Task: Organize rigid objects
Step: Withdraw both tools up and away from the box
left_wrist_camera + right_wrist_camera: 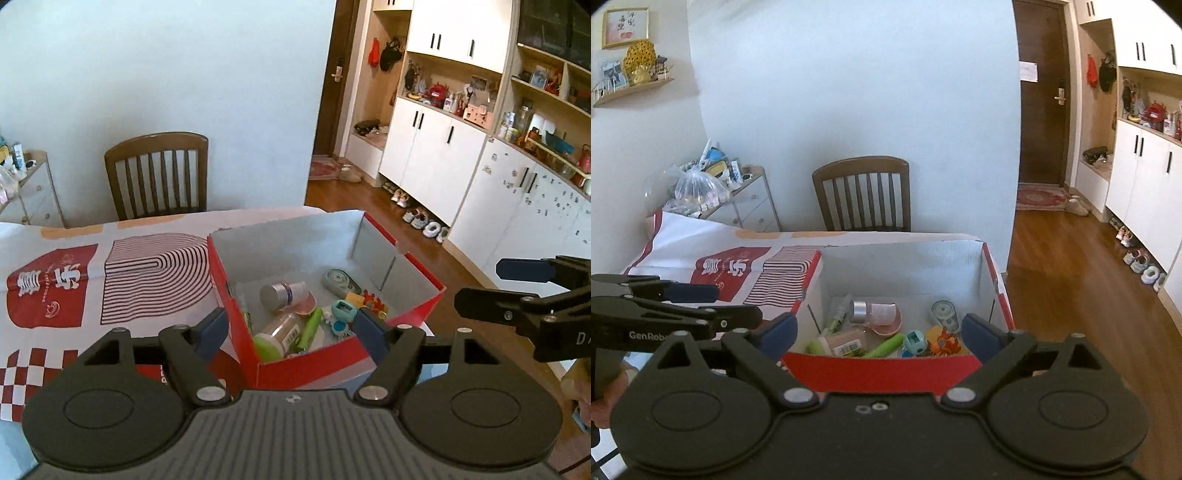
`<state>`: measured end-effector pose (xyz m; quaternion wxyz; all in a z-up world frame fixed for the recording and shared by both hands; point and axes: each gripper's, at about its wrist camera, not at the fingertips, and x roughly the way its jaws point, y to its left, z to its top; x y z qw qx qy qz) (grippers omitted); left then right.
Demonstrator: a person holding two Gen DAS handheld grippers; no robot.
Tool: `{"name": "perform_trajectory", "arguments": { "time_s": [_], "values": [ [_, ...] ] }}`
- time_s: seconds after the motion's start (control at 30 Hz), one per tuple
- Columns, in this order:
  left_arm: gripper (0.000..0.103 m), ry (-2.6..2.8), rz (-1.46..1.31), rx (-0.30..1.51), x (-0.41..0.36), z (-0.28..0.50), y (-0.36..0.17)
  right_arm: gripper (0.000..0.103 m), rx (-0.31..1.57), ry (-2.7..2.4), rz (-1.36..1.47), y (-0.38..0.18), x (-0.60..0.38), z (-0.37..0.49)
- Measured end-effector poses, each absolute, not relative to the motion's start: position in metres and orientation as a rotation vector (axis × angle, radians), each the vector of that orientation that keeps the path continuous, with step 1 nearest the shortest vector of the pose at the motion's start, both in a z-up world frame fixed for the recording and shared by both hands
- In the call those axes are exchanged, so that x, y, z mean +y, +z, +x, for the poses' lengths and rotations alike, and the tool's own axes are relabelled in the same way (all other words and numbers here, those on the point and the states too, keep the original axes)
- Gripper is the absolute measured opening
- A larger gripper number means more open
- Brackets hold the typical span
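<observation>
A red cardboard box (236,302) (879,363) with a white inside stands on the table. It holds a silver-capped bottle (282,293) (873,312), a green-lidded jar (277,338) (838,343), a green marker (310,328) (884,347), a correction tape (340,282) (945,314), a teal sharpener (341,312) (916,341) and an orange toy (373,301) (945,343). My left gripper (291,332) is open and empty above the box's near wall; it also shows in the right wrist view (698,302). My right gripper (882,330) is open and empty, and also shows in the left wrist view (491,284).
A red-and-white patterned cloth (110,280) (738,258) covers the table. A wooden chair (159,177) (864,194) stands behind the table against the wall. A small drawer unit (750,206) with bags is at back left. Cabinets (432,147) and wooden floor (1071,295) lie to the right.
</observation>
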<state>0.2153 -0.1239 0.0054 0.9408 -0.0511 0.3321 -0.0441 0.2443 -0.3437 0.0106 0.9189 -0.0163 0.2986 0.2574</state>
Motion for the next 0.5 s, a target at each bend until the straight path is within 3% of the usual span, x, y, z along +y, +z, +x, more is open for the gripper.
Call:
{"name": "perform_trajectory", "arguments": {
  "time_s": [0.13,0.5],
  "values": [
    [0.081,-0.105,-0.097,0.664,-0.117,0.206,0.005,0.103,0.585,0.508,-0.016,0.013,-0.342,0.226],
    [0.085,-0.172,-0.077,0.643,-0.110,0.183,0.005,0.103,0.539,0.413,0.025,0.011,-0.336,0.192]
  ]
}}
